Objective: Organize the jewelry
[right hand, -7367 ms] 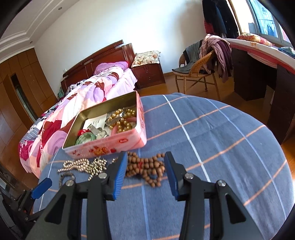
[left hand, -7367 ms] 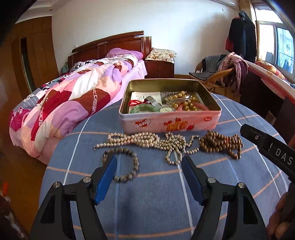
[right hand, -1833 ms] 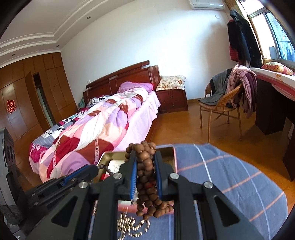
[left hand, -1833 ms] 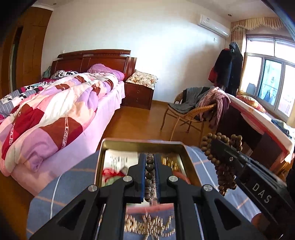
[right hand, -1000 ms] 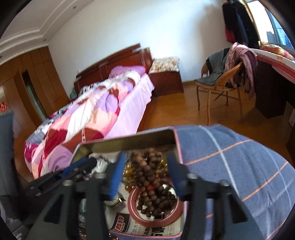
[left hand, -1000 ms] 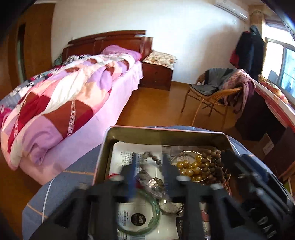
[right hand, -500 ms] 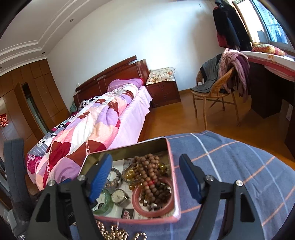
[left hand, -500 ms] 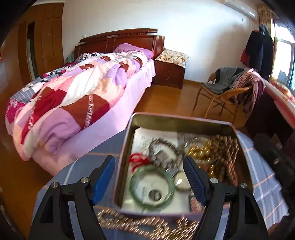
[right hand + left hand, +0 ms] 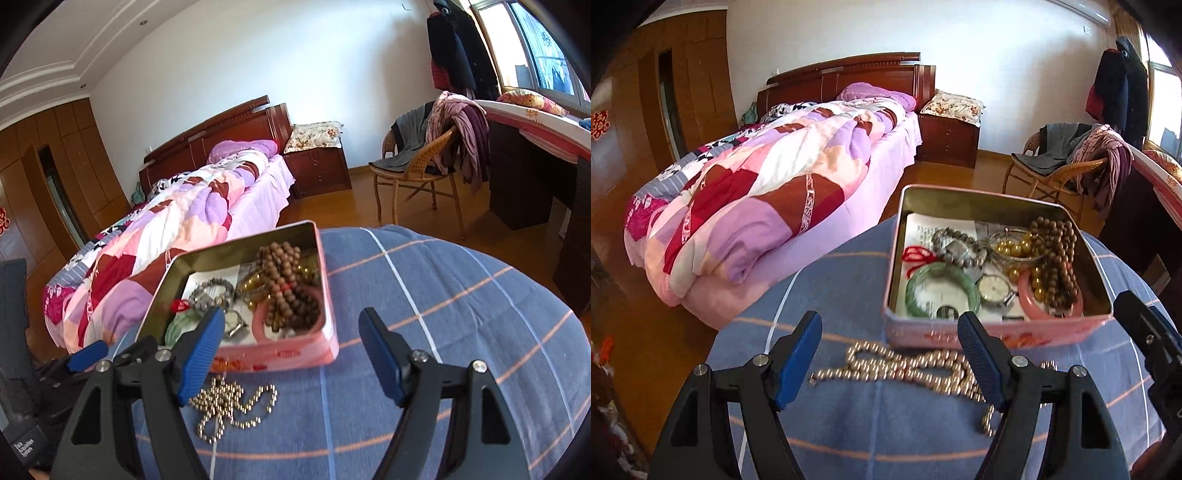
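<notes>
A pink tin box (image 9: 997, 334) (image 9: 328, 295) stands on the blue checked table and holds jewelry. Inside lie brown wooden beads (image 9: 1058, 258) (image 9: 284, 284), a grey bead bracelet (image 9: 951, 245), a green bangle (image 9: 942, 290), a watch (image 9: 993, 288) and amber beads (image 9: 1015, 251). A pearl necklace (image 9: 905, 365) (image 9: 229, 406) lies on the cloth in front of the box. My left gripper (image 9: 890, 358) is open and empty above the pearls. My right gripper (image 9: 291, 354) is open and empty in front of the box.
The round table (image 9: 461, 295) has a blue cloth with orange and white lines. A bed with a patchwork quilt (image 9: 757, 192) stands beyond it on the left. A wicker chair with clothes (image 9: 424, 162) and a dark desk (image 9: 535, 177) stand at the right.
Both grippers, shut on bead strings 1.8 s ago, opened over the box and left the beads inside. Since half a second ago both have drawn back and down toward the pearl necklace.
</notes>
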The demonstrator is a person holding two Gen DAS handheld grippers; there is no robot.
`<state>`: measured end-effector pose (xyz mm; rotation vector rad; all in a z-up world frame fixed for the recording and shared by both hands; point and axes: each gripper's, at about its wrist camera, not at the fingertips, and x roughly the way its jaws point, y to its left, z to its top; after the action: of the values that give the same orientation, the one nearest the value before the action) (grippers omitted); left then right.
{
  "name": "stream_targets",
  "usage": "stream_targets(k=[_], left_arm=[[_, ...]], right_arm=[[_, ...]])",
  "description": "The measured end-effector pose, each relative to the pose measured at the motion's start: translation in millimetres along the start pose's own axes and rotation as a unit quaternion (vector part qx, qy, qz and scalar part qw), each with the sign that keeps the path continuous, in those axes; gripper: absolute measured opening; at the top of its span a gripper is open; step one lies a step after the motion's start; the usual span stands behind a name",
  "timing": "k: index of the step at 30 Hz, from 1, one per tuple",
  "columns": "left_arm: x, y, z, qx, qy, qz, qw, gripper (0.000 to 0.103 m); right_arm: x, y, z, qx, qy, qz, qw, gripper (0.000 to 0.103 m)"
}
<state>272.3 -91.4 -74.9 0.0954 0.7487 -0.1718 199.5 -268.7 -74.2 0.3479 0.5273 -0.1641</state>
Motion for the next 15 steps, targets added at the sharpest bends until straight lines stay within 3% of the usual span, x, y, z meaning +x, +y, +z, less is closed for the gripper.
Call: stream_targets(k=[15], left_arm=[[-19, 33, -48, -0.006, 0.032, 0.018, 0.9993, 0.076]], right_arm=[[-16, 2, -27, -0.017, 0.033, -0.010, 0.999, 0.078]])
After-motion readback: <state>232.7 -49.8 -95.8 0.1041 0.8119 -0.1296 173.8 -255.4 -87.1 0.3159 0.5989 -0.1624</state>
